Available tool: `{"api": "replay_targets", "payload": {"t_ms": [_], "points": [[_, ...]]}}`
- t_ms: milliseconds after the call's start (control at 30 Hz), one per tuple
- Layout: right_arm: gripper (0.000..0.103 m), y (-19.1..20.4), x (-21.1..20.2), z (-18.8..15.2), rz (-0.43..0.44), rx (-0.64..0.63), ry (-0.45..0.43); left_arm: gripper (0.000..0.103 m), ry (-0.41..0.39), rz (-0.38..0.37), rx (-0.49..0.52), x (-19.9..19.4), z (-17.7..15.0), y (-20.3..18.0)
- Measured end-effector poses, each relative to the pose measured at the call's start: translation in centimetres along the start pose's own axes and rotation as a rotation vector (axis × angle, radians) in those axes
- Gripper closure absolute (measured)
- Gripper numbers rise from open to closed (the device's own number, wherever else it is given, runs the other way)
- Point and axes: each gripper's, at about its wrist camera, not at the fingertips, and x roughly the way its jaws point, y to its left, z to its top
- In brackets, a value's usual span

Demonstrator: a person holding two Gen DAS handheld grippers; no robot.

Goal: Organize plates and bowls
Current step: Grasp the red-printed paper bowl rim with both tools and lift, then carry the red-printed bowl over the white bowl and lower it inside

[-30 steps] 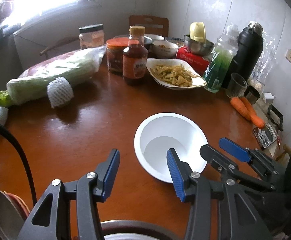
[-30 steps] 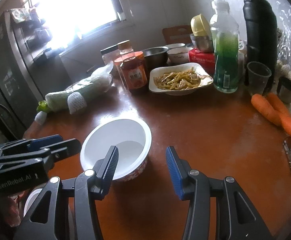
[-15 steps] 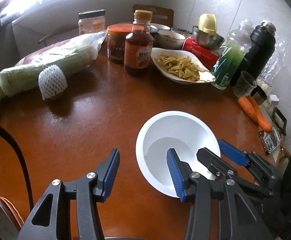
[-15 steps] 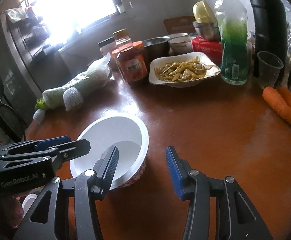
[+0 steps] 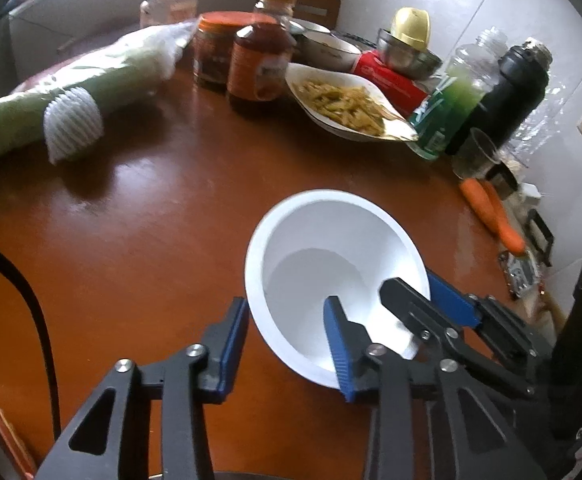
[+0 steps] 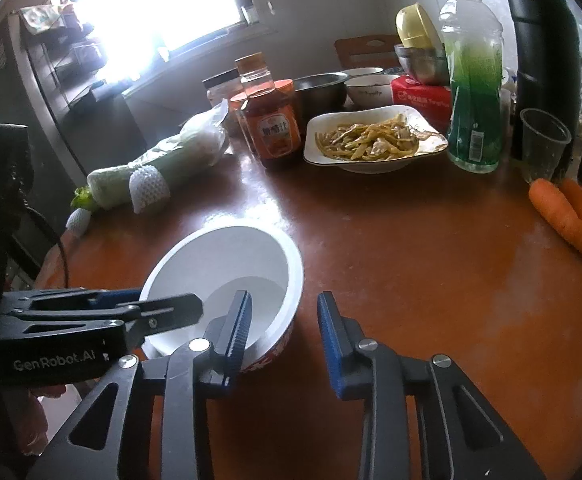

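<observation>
Together, both closing tools, left tool (image 5: 287,344) and right tool (image 6: 283,328), straddled the white bowl's (image 5: 331,248) rim on the brown surface (image 5: 151,220); a food plate (image 5: 347,104) stood beyond.

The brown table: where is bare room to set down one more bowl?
Bare wood lies between the white bowl, the carrots and the food plate; another patch between bowl and wrapped cabbage. The far edge, with jars and bottles, is crowded.
</observation>
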Motion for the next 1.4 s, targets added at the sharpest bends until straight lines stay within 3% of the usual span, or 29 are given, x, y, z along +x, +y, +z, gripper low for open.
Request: {"api": "replay_targets", "payload": {"t_ms": [133,500,900,1400], "points": [[0.074,0.3,-0.1,-0.1,0.015,-0.004,0.003,0.075,0.002,-0.009,0.014,0.0,-0.2,-0.4],[0.075,1.3,-1.5,0.1,0.02,-0.023,-0.019,0.075,-0.032,-0.022,0.02,-1.9,-0.8,-0.3],[0.075,5.4,-4.9,0.3,0.034,-0.09,-0.084,0.075,-0.138,-0.012,0.024,-7.7,-2.7,0.6],[0.075,11.8,-10.3,-1.8,0.074,-0.181,-0.151,0.075,-0.258,0.022,0.012,-15.3,-7.8,1.9]]}}
